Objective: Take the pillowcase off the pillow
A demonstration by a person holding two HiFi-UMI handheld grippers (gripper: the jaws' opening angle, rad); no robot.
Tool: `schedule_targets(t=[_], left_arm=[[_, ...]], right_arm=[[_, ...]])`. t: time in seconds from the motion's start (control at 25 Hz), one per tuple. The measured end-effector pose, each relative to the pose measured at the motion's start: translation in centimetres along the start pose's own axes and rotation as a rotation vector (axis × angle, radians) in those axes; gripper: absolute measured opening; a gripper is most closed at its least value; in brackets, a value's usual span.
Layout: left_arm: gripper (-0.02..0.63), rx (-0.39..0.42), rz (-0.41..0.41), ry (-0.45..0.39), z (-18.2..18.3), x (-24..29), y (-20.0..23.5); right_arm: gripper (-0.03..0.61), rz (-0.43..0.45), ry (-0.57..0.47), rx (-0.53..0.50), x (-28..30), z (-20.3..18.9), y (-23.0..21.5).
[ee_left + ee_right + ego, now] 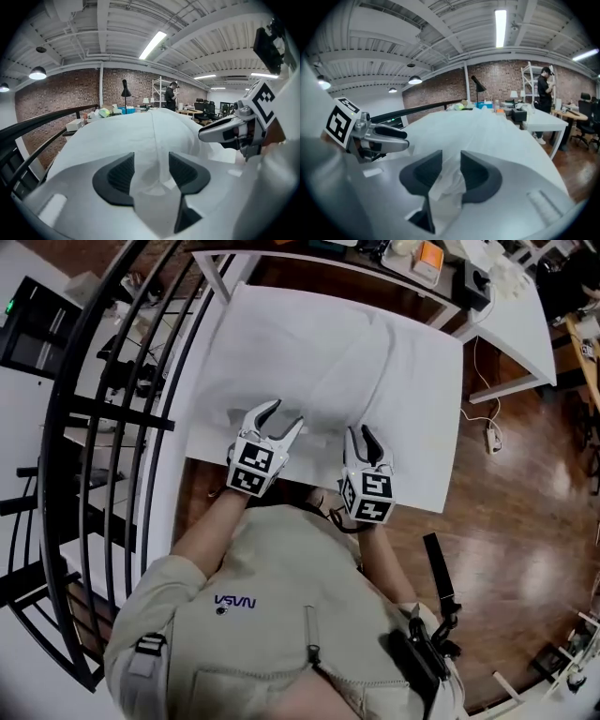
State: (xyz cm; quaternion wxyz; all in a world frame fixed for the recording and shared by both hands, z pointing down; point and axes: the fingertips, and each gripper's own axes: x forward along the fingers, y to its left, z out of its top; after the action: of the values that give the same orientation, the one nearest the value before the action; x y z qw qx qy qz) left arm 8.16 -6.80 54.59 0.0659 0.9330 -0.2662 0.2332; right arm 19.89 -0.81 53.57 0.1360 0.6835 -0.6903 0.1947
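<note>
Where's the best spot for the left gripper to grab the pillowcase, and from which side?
Take the slack near edge of the pillowcase, coming in low from the person's side. The cloth there lies loose, clear of the padded bulge, and a raised fold stands between the left gripper's open jaws, beside the right gripper's pinch on that edge.

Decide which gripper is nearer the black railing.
Left. The left gripper is at the near edge of the pillow, on the side toward the black railing. The right gripper is beside it, farther from the railing.
</note>
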Motion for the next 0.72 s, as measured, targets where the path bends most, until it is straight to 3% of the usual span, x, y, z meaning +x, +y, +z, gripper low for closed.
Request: schedule_targets(t=[0.32, 0.48, 0.72], left_arm=[[0.213, 0.025, 0.095, 0.06, -2.3, -0.3, 2.8], [0.229, 0.071, 0.063, 0.071, -2.2, 0.4, 3.7], [0.261, 0.112, -0.014, 0.111, -4.1, 2.3, 3.3]], right_arm=[[0.157, 0.026, 0.068, -0.022, 0.7, -2.2, 2.1], [0.158, 0.039, 0.089, -0.053, 1.4, -1.8, 4.1], [0.173, 0.033, 0.219, -0.065, 4.8, -4.6, 6.5]])
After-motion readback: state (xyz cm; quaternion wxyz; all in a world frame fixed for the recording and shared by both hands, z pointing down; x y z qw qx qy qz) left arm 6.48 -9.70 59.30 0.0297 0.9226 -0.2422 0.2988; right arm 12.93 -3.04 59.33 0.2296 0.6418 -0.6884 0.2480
